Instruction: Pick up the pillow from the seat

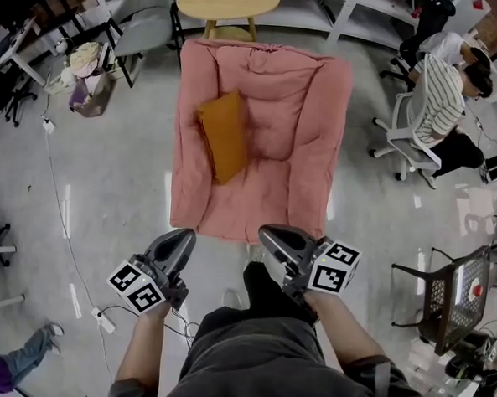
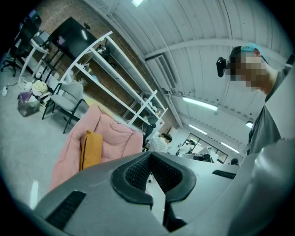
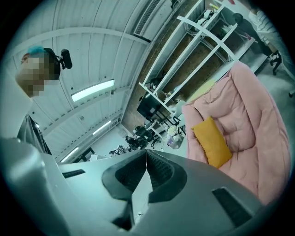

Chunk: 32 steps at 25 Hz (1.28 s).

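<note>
The orange pillow stood on edge on the pink seat, leaning against the arm at the head view's left. The left gripper and right gripper were near the seat's front edge, well apart from the pillow. Both had their jaws together with nothing between them. The pillow was judged soft, light and yielding, not fragile. A deep pinch on its free near corner appeared soundest.
</note>
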{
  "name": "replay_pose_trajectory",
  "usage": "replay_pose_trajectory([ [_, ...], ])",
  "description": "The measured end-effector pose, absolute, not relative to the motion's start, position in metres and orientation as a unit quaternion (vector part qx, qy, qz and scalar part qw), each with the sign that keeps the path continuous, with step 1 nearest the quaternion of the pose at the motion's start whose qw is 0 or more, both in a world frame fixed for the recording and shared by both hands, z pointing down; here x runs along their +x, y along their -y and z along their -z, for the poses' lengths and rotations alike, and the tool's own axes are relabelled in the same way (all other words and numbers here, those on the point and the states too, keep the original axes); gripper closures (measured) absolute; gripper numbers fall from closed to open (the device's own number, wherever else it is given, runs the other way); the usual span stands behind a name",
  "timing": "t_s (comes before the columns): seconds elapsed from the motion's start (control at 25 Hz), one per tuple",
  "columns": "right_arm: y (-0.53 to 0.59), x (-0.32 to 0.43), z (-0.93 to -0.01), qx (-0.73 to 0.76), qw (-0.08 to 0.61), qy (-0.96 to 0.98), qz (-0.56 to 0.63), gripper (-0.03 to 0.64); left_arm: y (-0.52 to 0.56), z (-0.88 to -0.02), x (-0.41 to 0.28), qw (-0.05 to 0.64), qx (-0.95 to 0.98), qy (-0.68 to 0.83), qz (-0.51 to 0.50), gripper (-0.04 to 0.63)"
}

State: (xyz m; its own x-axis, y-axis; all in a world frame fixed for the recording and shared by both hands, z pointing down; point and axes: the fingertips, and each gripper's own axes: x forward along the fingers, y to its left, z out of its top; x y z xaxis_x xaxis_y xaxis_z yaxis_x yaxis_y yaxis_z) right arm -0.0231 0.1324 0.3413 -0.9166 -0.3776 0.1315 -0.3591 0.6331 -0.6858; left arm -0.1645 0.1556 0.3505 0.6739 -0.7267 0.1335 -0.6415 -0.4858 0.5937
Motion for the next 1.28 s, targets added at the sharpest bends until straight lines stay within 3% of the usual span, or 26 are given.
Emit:
replay_pose_trajectory([
  [0.6, 0.044, -0.002, -0.463, -0.185, -0.034, -0.889, 0.418, 0.600, 0.007, -0.427, -0.169, 0.328, 0.822, 0.465, 0.005, 0.584],
  [1.04, 0.114, -0.011, -0.570, -0.213, -0.038, -0.864, 0.454, 0.598, 0.091, -0.506, -0.191, 0.331, 0.817, 0.469, -0.056, 0.580],
  [1.2, 0.130, -0.017, -0.621, -0.226, -0.039, -0.850, 0.475, 0.495, 0.126, -0.535, -0.203, 0.330, 0.814, 0.473, -0.071, 0.500],
  [1.28, 0.137, -0.023, -0.647, -0.232, -0.044, -0.844, 0.482, 0.477, 0.143, -0.548, -0.210, 0.328, 0.814, 0.473, -0.076, 0.478],
])
